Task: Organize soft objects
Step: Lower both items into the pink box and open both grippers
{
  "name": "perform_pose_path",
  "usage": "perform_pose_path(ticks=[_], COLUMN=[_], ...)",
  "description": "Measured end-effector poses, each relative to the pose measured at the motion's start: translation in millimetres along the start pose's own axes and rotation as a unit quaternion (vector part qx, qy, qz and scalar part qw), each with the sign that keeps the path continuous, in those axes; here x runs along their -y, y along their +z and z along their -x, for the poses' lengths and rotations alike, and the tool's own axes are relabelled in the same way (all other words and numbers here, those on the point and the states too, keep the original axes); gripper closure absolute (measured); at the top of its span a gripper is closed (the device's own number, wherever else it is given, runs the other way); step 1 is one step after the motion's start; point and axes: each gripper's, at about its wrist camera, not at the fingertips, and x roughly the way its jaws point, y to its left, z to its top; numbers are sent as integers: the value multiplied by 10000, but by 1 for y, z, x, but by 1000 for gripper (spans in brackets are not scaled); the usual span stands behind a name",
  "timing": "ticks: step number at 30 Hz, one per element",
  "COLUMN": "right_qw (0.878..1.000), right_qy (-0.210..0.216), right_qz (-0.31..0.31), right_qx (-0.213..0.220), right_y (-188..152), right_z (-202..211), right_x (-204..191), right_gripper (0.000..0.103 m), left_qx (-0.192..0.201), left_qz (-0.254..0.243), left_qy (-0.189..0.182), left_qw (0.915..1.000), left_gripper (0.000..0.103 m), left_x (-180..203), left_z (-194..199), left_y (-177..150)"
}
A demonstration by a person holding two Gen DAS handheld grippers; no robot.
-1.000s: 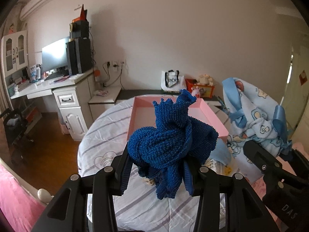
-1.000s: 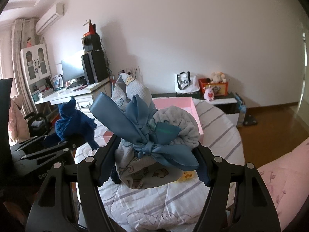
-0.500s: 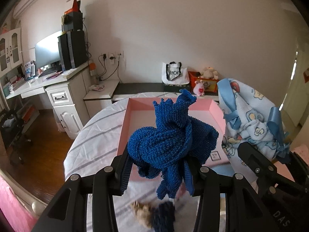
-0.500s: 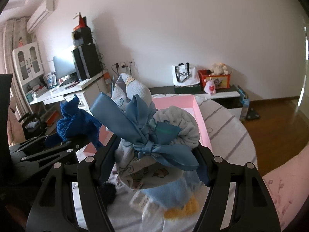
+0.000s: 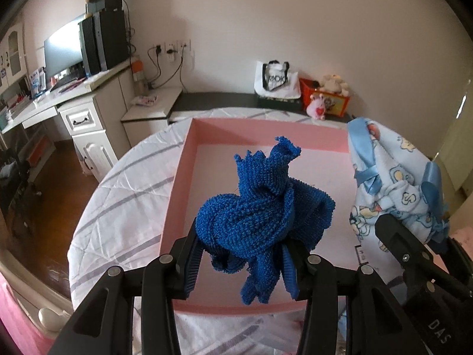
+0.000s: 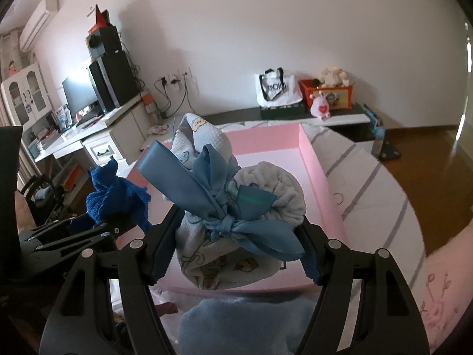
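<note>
striped table [image 5: 124, 207] | pink tray [image 5: 266, 130] open | desk [image 5: 74, 100] beyond

Pale wall [image 5: 295, 29], wooden floor [image 6: 428, 153], white desk [image 5: 74, 103] with a monitor [image 5: 62, 50] at left.

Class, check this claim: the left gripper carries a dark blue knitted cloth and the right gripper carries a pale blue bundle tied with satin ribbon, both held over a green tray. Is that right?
One detail is wrong: the tray is pink, not green, as the left wrist view shows. The left gripper does carry the dark blue knitted cloth, and the right gripper, whose jaws are opening around it, carries the pale blue ribbon-tied bundle.
</note>
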Motion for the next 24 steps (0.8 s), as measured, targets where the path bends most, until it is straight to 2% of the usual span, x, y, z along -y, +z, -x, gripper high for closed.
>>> perform_pose_path(ticks=[4,5,6,7,9,12,19,24], right_qw=[10000,9999,9997,9996,9992,9990,9989,9989], right_qy=[-49,-79,-114,-129,-183,-266,-339,-367], right_qz=[15,16,31,39,58,93,66,41], right_qx=[75,136,203,244,340,361,325,292], right_y=[0,0,0,0,0,0,1,2], right_z=[0,2,4,7,11,13,13,13], right_x=[-1,-1,-1,-2,-4,-6,-4,0], right_gripper=[25,25,24,20,12,8,5,5], left_qx=[-97,-113,-128,-129,-76,30,17,58], left_qz=[-9,1,23,61,144,210,237,245], left_qy=[-78,-88,-92,-87,-47,46,102,125], left_qw=[9999,9999,9999,9999,9999,9998,9997,9996], left_gripper=[56,52,44,39,21,11,10,10], left_x=[-8,-10,-12,-16,-22,-26,-18,-20], left_z=[-19,-23,-27,-31,-31,-32,-42,-24], left_y=[14,16,20,23,23,21,8,-17])
